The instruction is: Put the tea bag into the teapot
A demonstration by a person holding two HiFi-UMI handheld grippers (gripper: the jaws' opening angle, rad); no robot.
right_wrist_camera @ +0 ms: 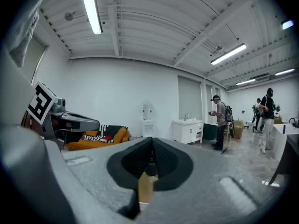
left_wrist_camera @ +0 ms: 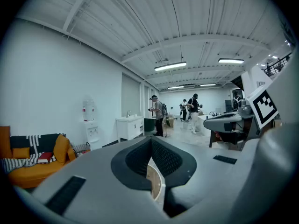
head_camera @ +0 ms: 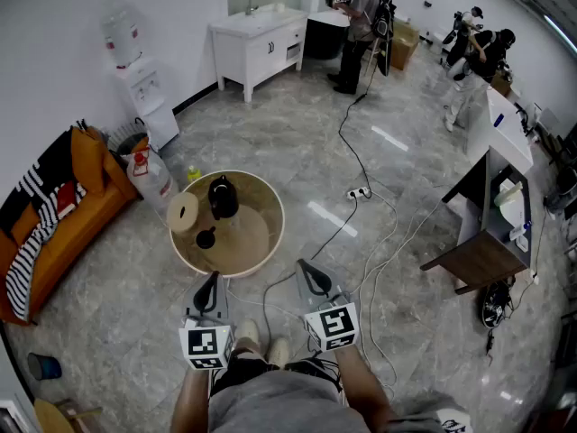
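A black teapot (head_camera: pixel 223 197) stands on the far part of a low round wooden table (head_camera: pixel 261 242). Its black lid (head_camera: pixel 206 238) lies apart at the near left, and a round tan disc (head_camera: pixel 183 212) overhangs the left rim. I cannot make out a tea bag. My left gripper (head_camera: pixel 212 280) and right gripper (head_camera: pixel 307 268) hang just short of the table's near edge, both shut with nothing held. In the left gripper view the left gripper (left_wrist_camera: pixel 150 143) shows a sliver of table below its tips. In the right gripper view the right gripper (right_wrist_camera: pixel 151 146) points level at the room.
An orange sofa (head_camera: pixel 54 233) lines the left wall, with a water jug (head_camera: pixel 151 180) and a dispenser (head_camera: pixel 135 79) beyond it. Cables (head_camera: pixel 361 197) trail across the floor on the right. A dark desk (head_camera: pixel 487 242) stands at the right, and people stand at the back.
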